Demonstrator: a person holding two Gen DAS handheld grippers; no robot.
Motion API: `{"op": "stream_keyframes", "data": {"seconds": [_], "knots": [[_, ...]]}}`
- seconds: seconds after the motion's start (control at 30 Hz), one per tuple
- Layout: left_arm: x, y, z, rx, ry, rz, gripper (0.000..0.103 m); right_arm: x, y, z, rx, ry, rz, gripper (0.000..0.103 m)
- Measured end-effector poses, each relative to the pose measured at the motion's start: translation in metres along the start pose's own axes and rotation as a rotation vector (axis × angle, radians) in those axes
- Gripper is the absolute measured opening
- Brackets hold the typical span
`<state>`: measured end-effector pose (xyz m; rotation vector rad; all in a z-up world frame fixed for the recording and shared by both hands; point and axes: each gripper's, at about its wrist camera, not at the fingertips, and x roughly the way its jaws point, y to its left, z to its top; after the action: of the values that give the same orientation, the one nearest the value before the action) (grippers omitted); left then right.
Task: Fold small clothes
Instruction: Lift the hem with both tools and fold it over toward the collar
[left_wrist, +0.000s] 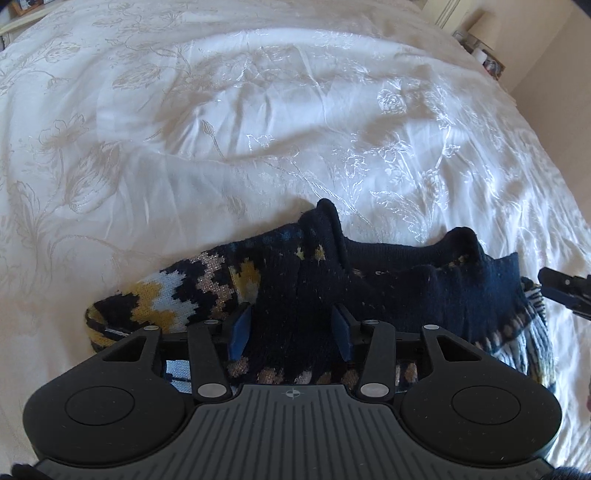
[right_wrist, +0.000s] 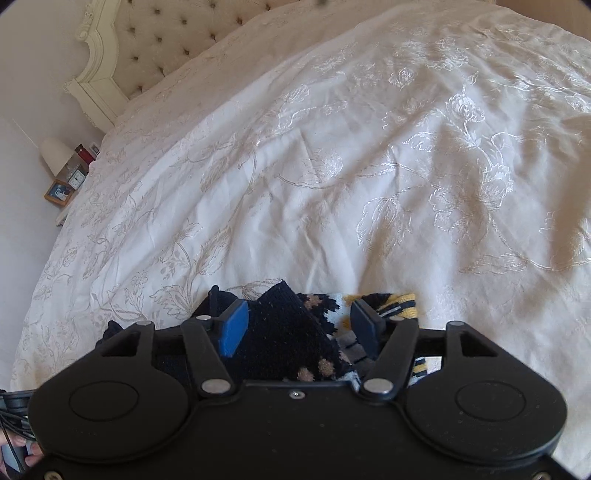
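We are low over the bed, both grippers tipped down at a dark knitted garment lying on the white bedspread. It is navy, with zigzag bands of yellow, pale blue and tan — bunched rather than flat, its ribbed navy edge standing up in two peaks along the far side.

From the left wrist we see the left gripper right over the knit, its blue pads spread apart with the navy cloth lying between them. The pads are not pinching it; the jaws stand open. At the right edge of that view a black fingertip of the other tool pokes in beside the garment's pale blue striped end.

Over to the right wrist: the right gripper sits over the garment's other end, where a navy flap overlaps the tan-dotted and yellow-striped knit. Its pads are wide of each other, cloth beneath and between them, nothing clamped — open as well.

Beyond, we have the tufted headboard and a bedside table with a small clock on it.
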<state>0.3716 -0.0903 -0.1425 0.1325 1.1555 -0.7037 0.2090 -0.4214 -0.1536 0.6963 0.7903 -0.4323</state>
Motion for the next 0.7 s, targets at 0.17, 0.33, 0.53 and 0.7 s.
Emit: {"op": "stream_keyframes", "data": {"seconds": [0.17, 0.33, 0.53, 0.7], "knots": [[-0.002, -0.009, -0.002, 0.049, -0.025, 0.024, 0.009, 0.016, 0.013, -0.004, -0.139, 0.05, 0.001, 0.066], [-0.018, -0.015, -0.011, 0.041, -0.096, 0.058, 0.008, 0.04, 0.028, -0.008, -0.243, 0.109, -0.011, 0.057], [-0.062, -0.025, -0.016, 0.11, -0.217, 0.103, 0.008, 0.011, 0.04, -0.004, -0.221, 0.035, 0.061, 0.012], [-0.038, -0.012, 0.005, 0.079, -0.172, 0.137, 0.008, 0.027, 0.05, 0.012, -0.234, 0.043, 0.002, 0.011]]}}
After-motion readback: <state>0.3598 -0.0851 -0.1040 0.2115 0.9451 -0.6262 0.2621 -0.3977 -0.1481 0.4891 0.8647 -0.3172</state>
